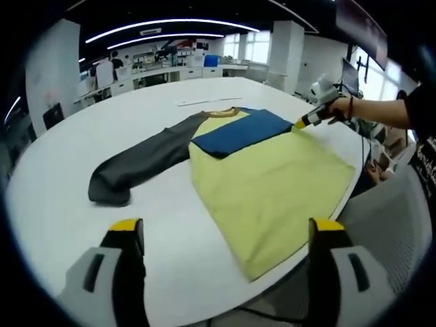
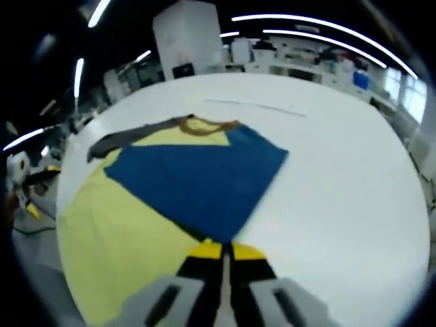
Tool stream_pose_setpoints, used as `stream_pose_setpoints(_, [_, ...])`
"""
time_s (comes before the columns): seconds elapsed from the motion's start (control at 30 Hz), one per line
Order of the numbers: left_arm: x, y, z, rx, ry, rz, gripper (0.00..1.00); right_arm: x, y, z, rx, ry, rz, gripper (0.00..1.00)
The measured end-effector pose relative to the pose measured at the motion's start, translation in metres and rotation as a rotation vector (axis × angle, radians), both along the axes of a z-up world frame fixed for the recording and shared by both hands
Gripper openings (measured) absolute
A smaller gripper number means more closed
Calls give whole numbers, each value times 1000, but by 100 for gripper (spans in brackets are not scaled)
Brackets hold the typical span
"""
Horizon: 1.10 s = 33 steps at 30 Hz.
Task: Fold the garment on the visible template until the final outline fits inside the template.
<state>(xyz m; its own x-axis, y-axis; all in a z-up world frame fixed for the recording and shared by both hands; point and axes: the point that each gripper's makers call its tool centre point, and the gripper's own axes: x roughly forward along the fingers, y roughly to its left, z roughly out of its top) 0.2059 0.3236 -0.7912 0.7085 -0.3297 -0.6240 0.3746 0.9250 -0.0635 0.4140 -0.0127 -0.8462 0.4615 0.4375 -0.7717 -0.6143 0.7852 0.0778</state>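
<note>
A long-sleeved garment lies flat on the white round table (image 1: 61,204). Its body is yellow (image 1: 272,191) and its collar points away from me. The grey sleeve (image 1: 143,163) stretches out to the left. The blue sleeve (image 1: 242,131) is folded across the chest. My left gripper (image 1: 226,228) hovers open and empty over the table, near the hem corner. My right gripper (image 1: 301,124), held in a person's hand, rests at the garment's right edge. In the right gripper view, my right gripper (image 2: 222,251) is shut on the tip of the blue sleeve (image 2: 197,180), low over the yellow body (image 2: 116,238).
A thin white strip (image 1: 204,102) lies on the table beyond the collar. The table edge runs close along the garment's right side, with a grey chair (image 1: 402,225) beside it. Desks and shelves line the room's back wall.
</note>
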Motion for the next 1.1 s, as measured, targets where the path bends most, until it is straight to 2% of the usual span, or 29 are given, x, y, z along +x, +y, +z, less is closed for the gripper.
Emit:
stream_pose_setpoints(0.33, [2, -2, 1, -3, -3, -10, 98, 5, -11, 5, -104, -49, 20, 0])
stream_pose_setpoints(0.37, [2, -2, 0, -1, -2, -11, 98, 7, -11, 9, -121, -77, 26, 0])
stream_pose_setpoints(0.4, [1, -1, 0, 0, -1, -11, 98, 3, -16, 11, -156, -73, 30, 0])
stream_pose_setpoints(0.5, [0, -1, -1, -3, 1, -9, 98, 2, -11, 9, -103, -44, 26, 0])
stream_pose_setpoints(0.63, [-1, -1, -1, -2, 4, -6, 98, 6, -13, 9, -81, -36, -9, 0])
stream_pose_setpoints(0.77, [-1, -1, -2, -1, 3, -9, 97, 3, -12, 12, -32, -3, -38, 0])
stream_pose_setpoints(0.93, [-1, -1, -4, 5, 10, -11, 97, 2, -8, 15, 8, -3, -57, 2])
stream_pose_setpoints(1.07, [-2, 0, -5, 13, 15, -16, 97, 2, -9, 4, -4, 17, -68, 3])
stream_pose_setpoints(1.1, [-2, 1, -5, 14, 15, -15, 97, 4, -8, 2, 15, 21, -84, 3])
